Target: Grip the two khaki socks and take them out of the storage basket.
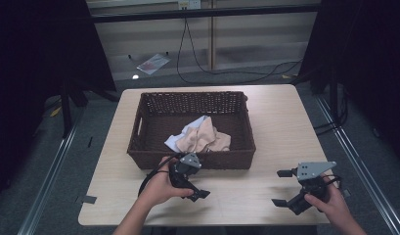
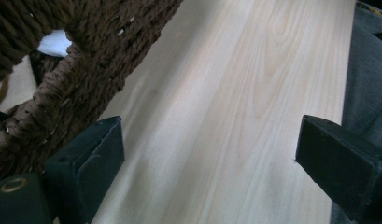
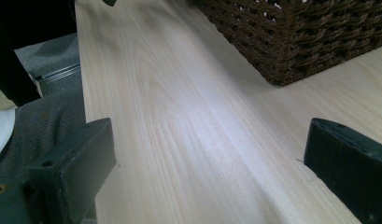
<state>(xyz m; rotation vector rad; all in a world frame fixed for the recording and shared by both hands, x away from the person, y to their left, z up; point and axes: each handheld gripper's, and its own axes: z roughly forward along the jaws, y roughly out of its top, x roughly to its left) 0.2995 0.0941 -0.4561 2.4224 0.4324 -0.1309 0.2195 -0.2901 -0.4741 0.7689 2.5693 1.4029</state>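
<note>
A dark brown wicker basket (image 1: 139, 128) stands mid-table on the pale wooden table (image 1: 285, 122). Inside it lies a crumpled beige garment (image 1: 207, 137) on top of a white cloth (image 1: 180, 141). My left gripper (image 1: 201, 180) is held just in front of the basket's front wall, open, nothing between its jaws. In the left gripper view (image 2: 209, 154) the basket (image 2: 86, 70) is close on the left, and white cloth (image 2: 55, 42) shows through its handle hole. My right gripper (image 1: 279, 187) hovers open over the front right of the table. The right gripper view (image 3: 209, 158) shows the basket's corner (image 3: 296, 42) ahead.
Bare tabletop lies to the right of the basket and along the front edge. Black cables (image 1: 227, 71) and a plastic packet (image 1: 153, 62) lie on the grey floor behind the table. Dark curtains flank both sides.
</note>
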